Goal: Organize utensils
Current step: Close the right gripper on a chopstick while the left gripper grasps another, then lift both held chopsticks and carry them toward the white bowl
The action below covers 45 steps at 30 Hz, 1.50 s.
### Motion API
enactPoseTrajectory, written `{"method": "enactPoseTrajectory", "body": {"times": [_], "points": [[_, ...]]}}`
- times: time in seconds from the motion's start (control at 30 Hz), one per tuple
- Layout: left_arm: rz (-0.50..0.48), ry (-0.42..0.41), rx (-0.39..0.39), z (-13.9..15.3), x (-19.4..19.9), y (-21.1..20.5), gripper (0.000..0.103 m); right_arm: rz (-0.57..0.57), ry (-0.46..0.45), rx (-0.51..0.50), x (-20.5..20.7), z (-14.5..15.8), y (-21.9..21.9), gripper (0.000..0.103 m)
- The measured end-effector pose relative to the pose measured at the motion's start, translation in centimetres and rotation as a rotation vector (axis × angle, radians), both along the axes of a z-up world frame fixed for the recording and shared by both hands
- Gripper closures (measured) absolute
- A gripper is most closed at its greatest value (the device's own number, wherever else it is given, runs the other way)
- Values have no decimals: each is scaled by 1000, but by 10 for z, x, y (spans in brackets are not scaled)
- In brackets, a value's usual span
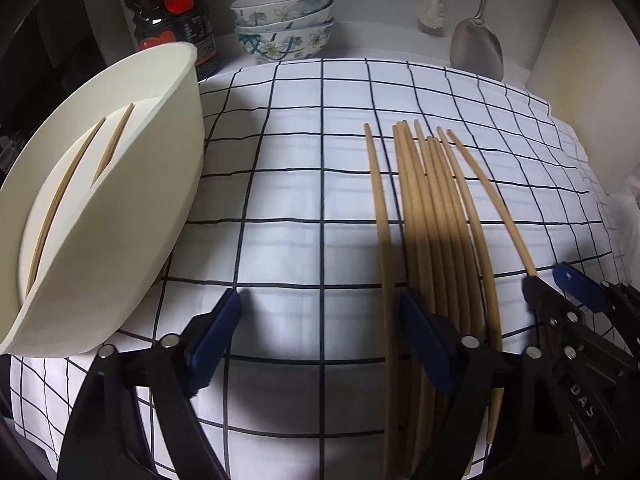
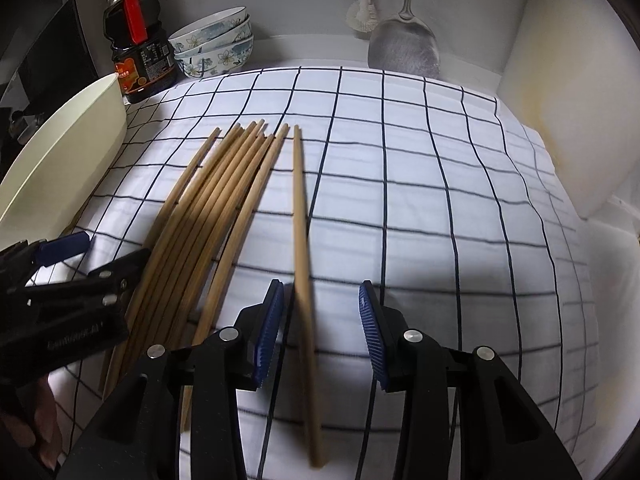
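Several wooden chopsticks lie side by side on a white checked cloth; the bundle also shows in the right wrist view. A cream holder lies tilted at the left with two chopsticks in it; it also shows in the right wrist view. My left gripper is open and empty over the cloth, left of the bundle. My right gripper is open, its jaws on either side of one separate chopstick, not closed on it. It shows at the right in the left wrist view.
At the back stand a dark sauce bottle, stacked floral bowls, a white brush and a metal spatula. A wall closes the right side. The checked cloth stretches to the right of the chopsticks.
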State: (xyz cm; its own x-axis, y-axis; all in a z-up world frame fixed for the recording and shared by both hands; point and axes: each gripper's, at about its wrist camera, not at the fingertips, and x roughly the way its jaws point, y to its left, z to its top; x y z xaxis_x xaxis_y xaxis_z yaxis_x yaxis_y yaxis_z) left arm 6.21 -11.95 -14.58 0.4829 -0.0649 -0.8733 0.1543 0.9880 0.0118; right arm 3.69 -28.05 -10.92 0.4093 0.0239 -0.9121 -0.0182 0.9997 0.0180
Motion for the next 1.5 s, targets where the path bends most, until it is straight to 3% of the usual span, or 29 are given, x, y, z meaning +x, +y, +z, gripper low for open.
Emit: {"method": "enactPoseTrajectory", "body": {"times": [0.2,0.3,0.33,0.37,0.63,0.87,1.2,1.5], "points": [[-68,-8,-5,6,-3,-13,63,1,-4,-2,9,-2,5,68],[-90,-5,-8,6,-3,-18,81,14,-3,2,10,-1,9,85],[-95,-4,-7,7,-4,-19,91,17,-3,-3,10,-1,10,96],[-101,-1,-7,7,-5,-21,96,20,-1,-13,10,-1,11,96],[-97,34,-20,10,-4,-14,96,-22,27,57,7,2,3,97],[-89,19,-39,31,-9,-1,96,-60,32,95,-4,17,0,97],[-96,-47,-83,86,-17,22,96,-76,-35,131,-7,71,9,97],[-47,-136,-120,136,-17,75,96,-17,-115,152,6,119,53,97]]}}
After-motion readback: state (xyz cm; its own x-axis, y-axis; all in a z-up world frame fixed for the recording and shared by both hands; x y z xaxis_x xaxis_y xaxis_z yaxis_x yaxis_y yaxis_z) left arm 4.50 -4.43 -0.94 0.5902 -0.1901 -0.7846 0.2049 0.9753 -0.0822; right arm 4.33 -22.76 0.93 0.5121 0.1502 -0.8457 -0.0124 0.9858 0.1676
